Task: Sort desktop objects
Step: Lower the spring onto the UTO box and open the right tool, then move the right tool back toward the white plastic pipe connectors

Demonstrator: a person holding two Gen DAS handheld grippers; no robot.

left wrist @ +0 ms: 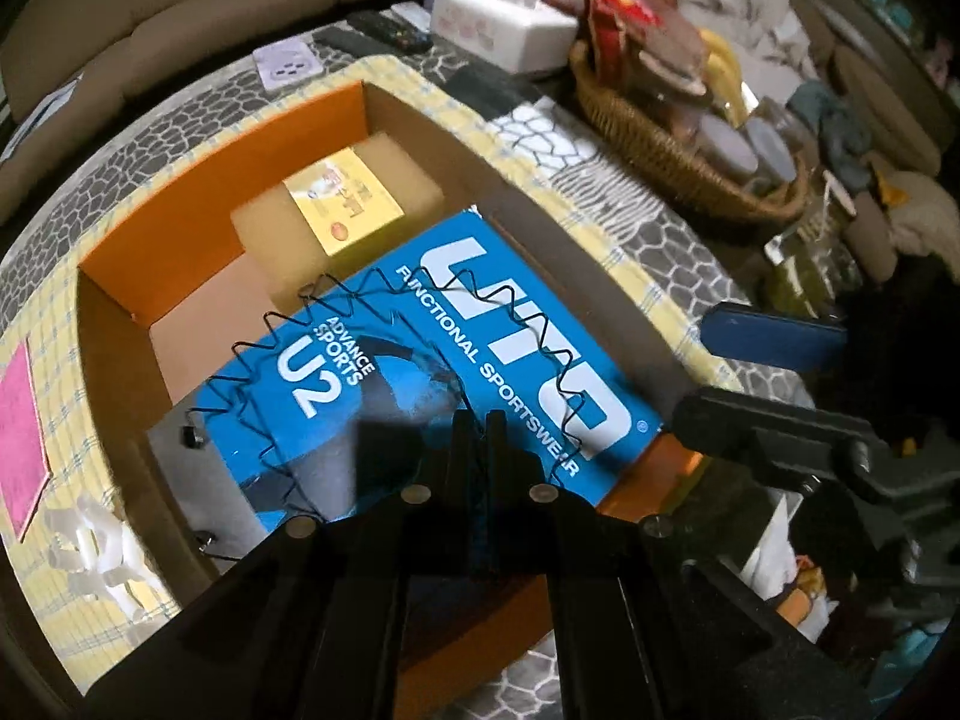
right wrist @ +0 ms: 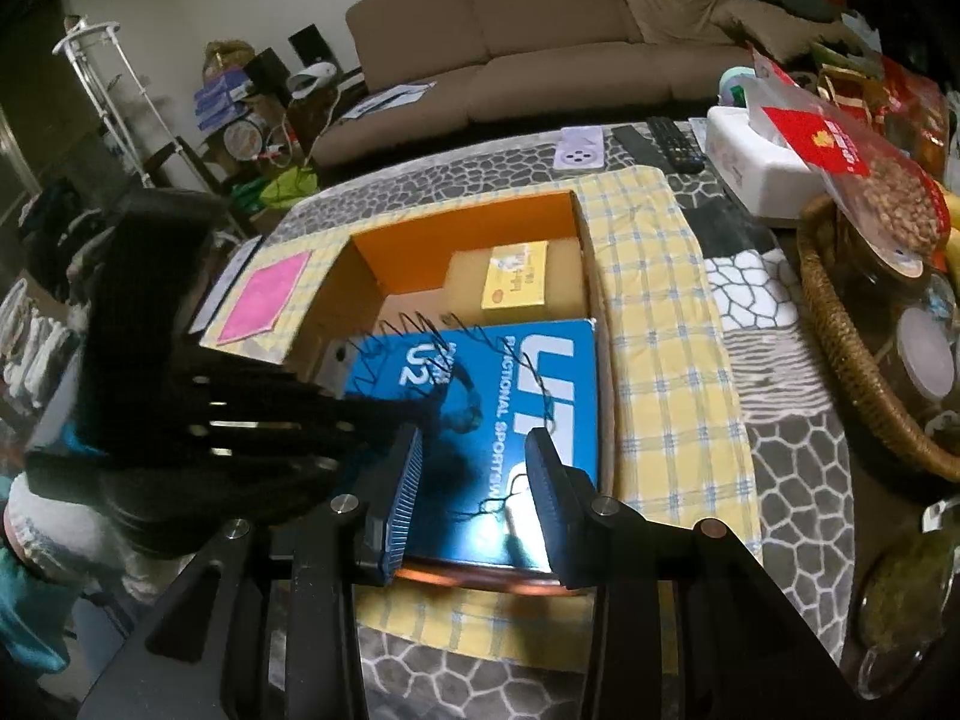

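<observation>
An open orange cardboard box (left wrist: 180, 192) (right wrist: 456, 222) sits on a yellow checked cloth. Inside it lie a blue sportswear box (left wrist: 528, 312) (right wrist: 540, 372) and, farther back, a yellow-labelled box (left wrist: 342, 204) (right wrist: 516, 282). My left gripper (left wrist: 480, 420) (right wrist: 414, 414) is shut on a black zigzag wire headband (left wrist: 307, 291) (right wrist: 408, 324), which hangs just over the blue box. My right gripper (right wrist: 474, 438) (left wrist: 690, 372) stands open at the box's near edge; nothing is pressed between its ribbed pads.
A wicker basket (left wrist: 660, 138) (right wrist: 840, 360) full of jars and snack bags stands to the right. Behind it are a white tissue box (left wrist: 504, 24) (right wrist: 750, 162) and remotes (right wrist: 672, 141). A pink note (left wrist: 21, 438) (right wrist: 264, 294) lies left of the box. A sofa (right wrist: 540, 48) stands beyond the table.
</observation>
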